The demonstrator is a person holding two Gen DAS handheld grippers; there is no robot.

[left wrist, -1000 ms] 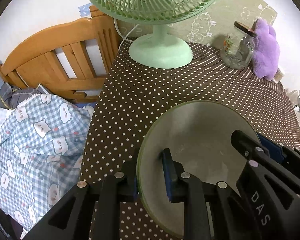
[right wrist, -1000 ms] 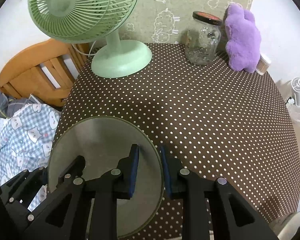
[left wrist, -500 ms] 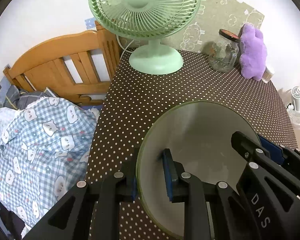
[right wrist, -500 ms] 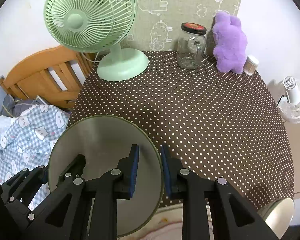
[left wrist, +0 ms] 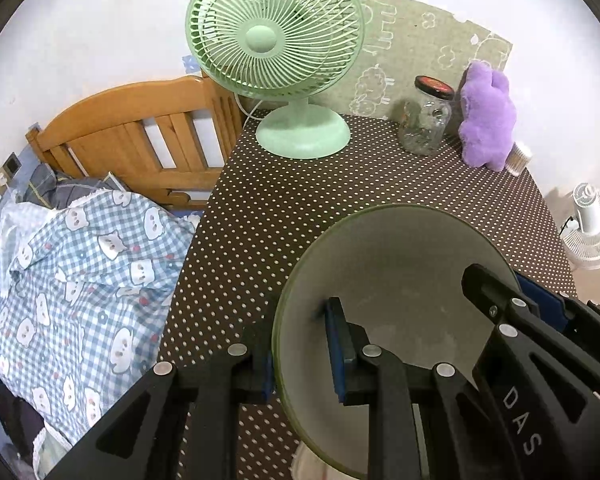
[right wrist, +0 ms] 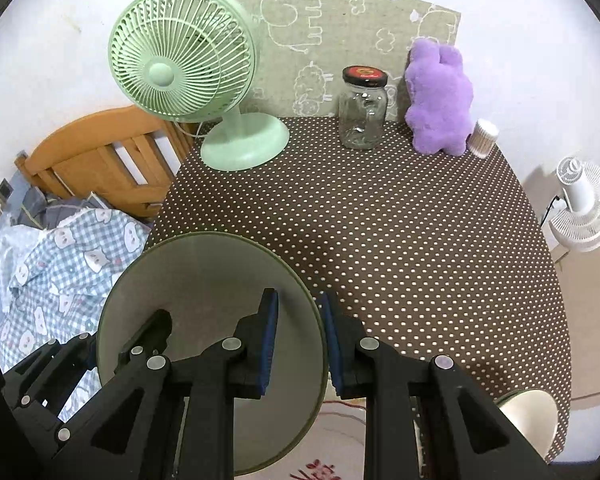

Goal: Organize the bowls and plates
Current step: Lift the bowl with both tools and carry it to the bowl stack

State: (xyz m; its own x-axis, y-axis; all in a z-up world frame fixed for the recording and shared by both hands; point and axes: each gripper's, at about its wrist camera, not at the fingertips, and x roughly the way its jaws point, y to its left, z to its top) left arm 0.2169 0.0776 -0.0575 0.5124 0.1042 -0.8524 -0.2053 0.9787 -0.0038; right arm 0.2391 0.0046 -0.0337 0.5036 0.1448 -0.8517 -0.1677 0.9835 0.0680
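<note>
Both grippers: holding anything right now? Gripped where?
Both hold one green plate: left gripper clamps its left rim, right gripper clamps the opposite rim, one finger on each face.

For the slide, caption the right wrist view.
Both grippers clamp a green plate's rim above the polka-dot table.

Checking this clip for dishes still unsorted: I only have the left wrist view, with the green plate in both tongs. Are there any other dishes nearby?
Observer: Yes. A cream bowl shows by the near right corner of the table, beside the right tongs.
Operator: Is anything beneath the green plate?
Observer: Below the green plate there is a white surface with red floral print. I cannot tell whether it is a dish.
</note>
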